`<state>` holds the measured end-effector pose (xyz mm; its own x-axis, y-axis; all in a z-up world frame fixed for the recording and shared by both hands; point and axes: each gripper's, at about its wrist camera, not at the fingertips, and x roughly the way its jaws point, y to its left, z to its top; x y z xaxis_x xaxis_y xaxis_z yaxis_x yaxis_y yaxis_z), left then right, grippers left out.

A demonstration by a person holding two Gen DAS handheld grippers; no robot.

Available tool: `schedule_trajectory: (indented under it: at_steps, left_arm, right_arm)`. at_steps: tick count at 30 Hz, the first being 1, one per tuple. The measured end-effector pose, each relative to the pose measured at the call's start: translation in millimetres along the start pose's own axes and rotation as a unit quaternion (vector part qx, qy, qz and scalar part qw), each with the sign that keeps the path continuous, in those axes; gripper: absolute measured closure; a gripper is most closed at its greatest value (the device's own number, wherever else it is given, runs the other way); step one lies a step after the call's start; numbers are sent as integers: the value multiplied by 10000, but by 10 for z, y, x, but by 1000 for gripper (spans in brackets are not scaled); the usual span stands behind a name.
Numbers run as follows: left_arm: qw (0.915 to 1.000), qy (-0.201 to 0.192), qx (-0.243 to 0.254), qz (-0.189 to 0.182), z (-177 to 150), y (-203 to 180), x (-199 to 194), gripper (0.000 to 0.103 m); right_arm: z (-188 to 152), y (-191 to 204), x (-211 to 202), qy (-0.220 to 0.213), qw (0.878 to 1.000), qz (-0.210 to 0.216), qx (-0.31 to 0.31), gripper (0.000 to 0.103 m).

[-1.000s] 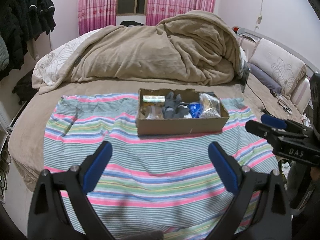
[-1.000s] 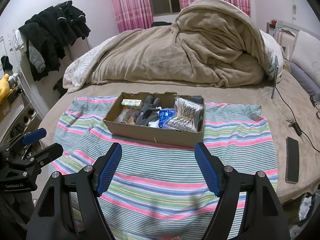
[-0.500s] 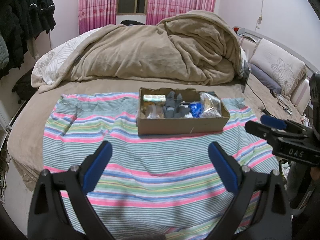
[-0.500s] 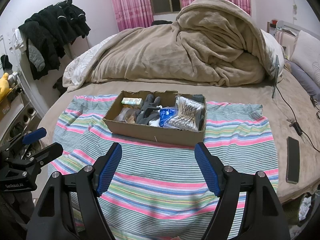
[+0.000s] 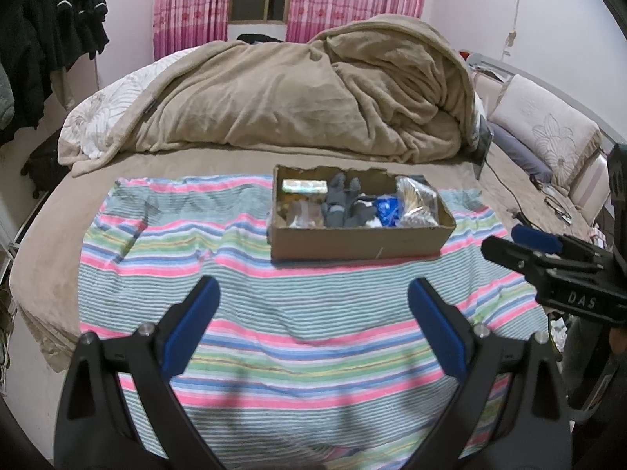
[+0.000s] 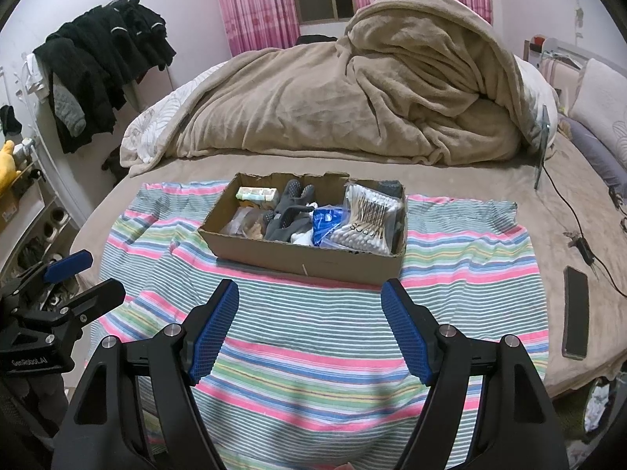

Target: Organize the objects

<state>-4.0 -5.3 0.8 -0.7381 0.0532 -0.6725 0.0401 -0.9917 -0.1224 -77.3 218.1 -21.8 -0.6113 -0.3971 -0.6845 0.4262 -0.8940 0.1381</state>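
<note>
Bedroom: a round bed [image 5: 235, 164] with a tan sheet, a heaped tan blanket [image 5: 313, 90] at the back, pink curtains [image 5: 192, 4] behind it.
Left wrist view, cloth: a striped cloth [image 5: 274, 313] in pink, green and blue lies spread over the near part of the bed.
Left wrist view, box: a shallow cardboard box [image 5: 352, 244] sits on the far part of the cloth, holding grey gloves [image 5: 341, 203], a blue packet [image 5: 386, 209] and a small pale carton [image 5: 305, 186].
Left wrist view, left gripper [image 5: 313, 293]: blue-padded fingers spread wide with nothing between them, hovering above the cloth, well short of the box.
Left wrist view, right gripper [image 5: 521, 244]: seen side-on at the right edge; its finger gap cannot be judged here.
Right wrist view, box: the same box [image 6: 313, 258], with a clear bag of cotton swabs [image 6: 364, 219] at its right end.
Right wrist view, right gripper [image 6: 311, 297]: fingers wide apart and empty, above the cloth just before the box.
Right wrist view, phone: a dark phone [image 6: 576, 311] lies on the sheet, right of the cloth.
Right wrist view, clothes: black clothes [image 6: 102, 66] hang at the left wall.
</note>
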Motion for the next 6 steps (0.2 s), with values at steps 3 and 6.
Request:
schedule_trajectory:
  at_steps: [3,6]
  left_arm:
    - [10000,-21,5,-52,-1,7,27,5]
    - [9999,8,-21,-108,21,37,76,5]
  right_arm:
    - [21,-6,18,17,10000,-12,2,25]
    - [49,-21,52,32,10000,-33,-4,25]
